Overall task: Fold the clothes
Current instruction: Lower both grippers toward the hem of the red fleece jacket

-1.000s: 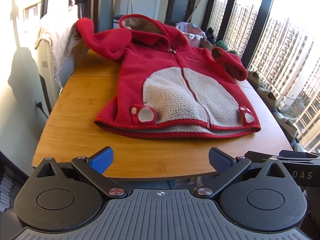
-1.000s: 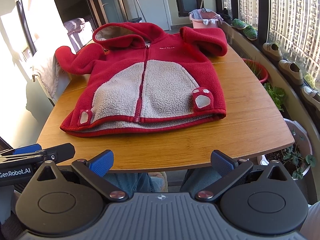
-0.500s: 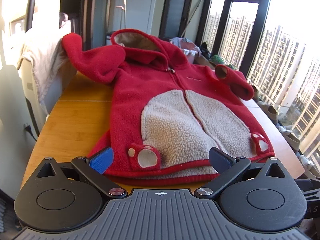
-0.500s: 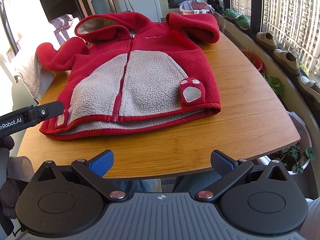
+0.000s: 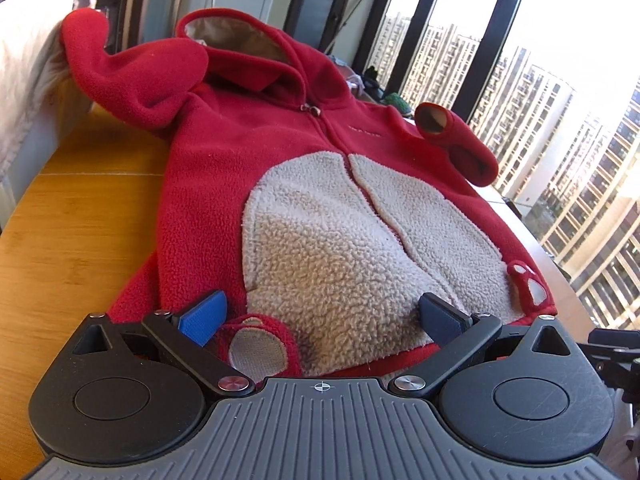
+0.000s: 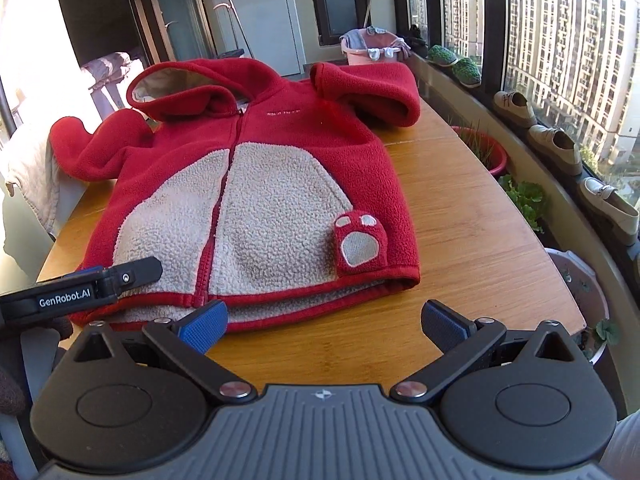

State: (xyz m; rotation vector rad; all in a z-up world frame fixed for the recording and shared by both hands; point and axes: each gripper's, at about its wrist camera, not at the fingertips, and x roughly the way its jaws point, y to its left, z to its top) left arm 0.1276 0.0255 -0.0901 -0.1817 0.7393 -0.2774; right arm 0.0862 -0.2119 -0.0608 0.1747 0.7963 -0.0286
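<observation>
A small red fleece hooded jacket (image 5: pixel 248 160) with a grey fuzzy front lies face up and zipped on the wooden table (image 5: pixel 76 224); it also shows in the right wrist view (image 6: pixel 280 152). My left gripper (image 5: pixel 322 316) is open, low over the jacket's bottom hem, its fingers either side of the left paw pocket (image 5: pixel 256 350). It shows from the side in the right wrist view (image 6: pixel 120 276). My right gripper (image 6: pixel 324 322) is open and empty, just short of the hem near the table's front edge, with the right paw pocket (image 6: pixel 360 244) ahead.
The table (image 6: pixel 460 216) ends close on the right; beyond it are a red pot (image 6: pixel 484 152), plants and shoes (image 6: pixel 556 148) along the window ledge. A pink basin (image 6: pixel 368 46) stands at the back. White cloth (image 5: pixel 24 64) hangs at the left.
Both grippers moved forward toward the jacket. The left gripper came down over the bottom hem around the left paw pocket; the right one closed in on the hem. Both stayed open.
</observation>
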